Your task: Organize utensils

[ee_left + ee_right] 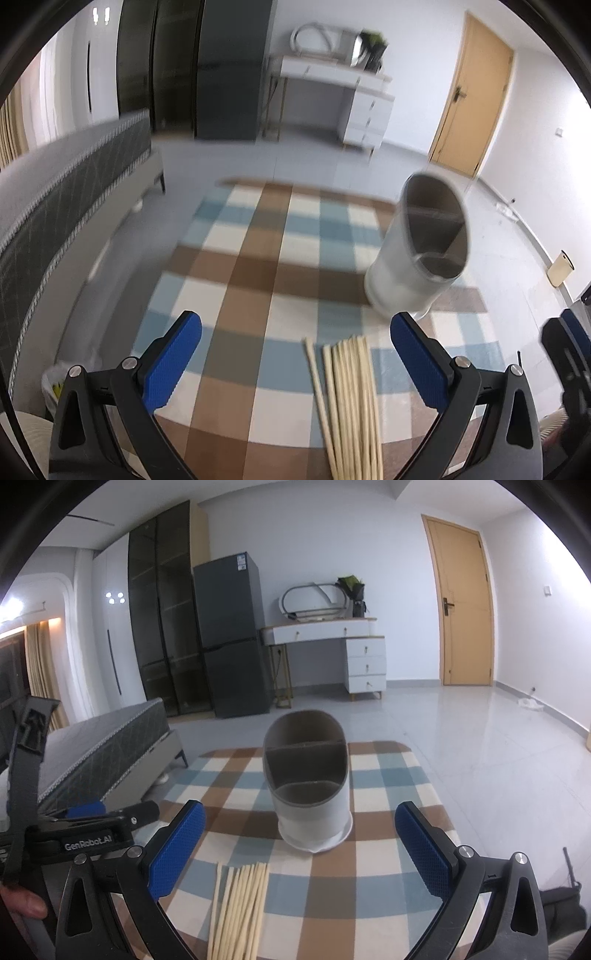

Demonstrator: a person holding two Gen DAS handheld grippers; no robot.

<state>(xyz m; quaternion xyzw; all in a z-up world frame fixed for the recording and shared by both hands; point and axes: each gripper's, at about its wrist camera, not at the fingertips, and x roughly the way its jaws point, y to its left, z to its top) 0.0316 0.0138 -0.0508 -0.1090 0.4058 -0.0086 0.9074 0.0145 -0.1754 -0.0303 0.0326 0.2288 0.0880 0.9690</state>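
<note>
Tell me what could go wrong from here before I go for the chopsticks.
1. The chopsticks lie loose, side by side on the checked cloth; a pinch may catch only some and scatter the rest.
2. The utensil holder is tall on a small base, so a bump could tip it.
3. The left hand-held gripper and right hand-held gripper, both open, work close together over the same bundle and might collide.

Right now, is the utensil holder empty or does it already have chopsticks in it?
Empty. The utensil holder shows bare compartments in both views, and the chopsticks all lie bundled on the checked cloth in front of it.
</note>
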